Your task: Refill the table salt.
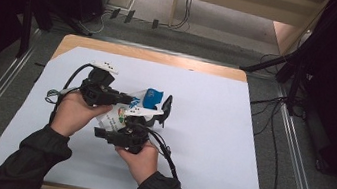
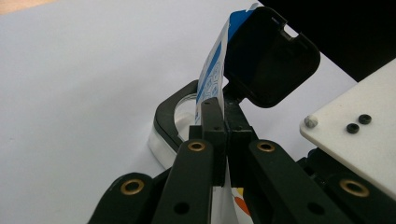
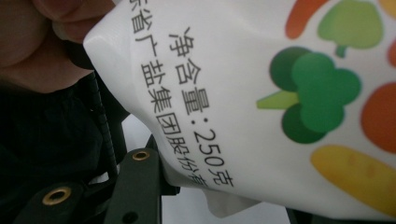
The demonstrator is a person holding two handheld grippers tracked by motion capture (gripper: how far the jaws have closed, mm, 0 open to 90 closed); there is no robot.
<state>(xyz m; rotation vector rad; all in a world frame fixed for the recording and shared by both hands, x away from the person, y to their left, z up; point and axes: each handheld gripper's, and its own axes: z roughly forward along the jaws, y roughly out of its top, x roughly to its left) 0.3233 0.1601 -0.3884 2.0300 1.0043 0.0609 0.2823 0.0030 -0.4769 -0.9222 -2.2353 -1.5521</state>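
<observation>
The left gripper (image 2: 223,135) pinches the bag (image 2: 212,77) just above the open box (image 2: 164,119). The right gripper (image 1: 122,135) holds the bag's lower part (image 3: 261,93), jaws spread around it. If 1 grip slips, the bag may tip and spill beside the box.

White pouch (image 3: 261,93) with blue top, printed green, orange, yellow vegetables; black jar lid (image 2: 268,56); seemingly pale-blue tablecloth (image 1: 211,131)

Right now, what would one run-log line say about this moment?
left tool: shut on bag | right tool: under bag, grip unclear | open-lidded container: on table
</observation>
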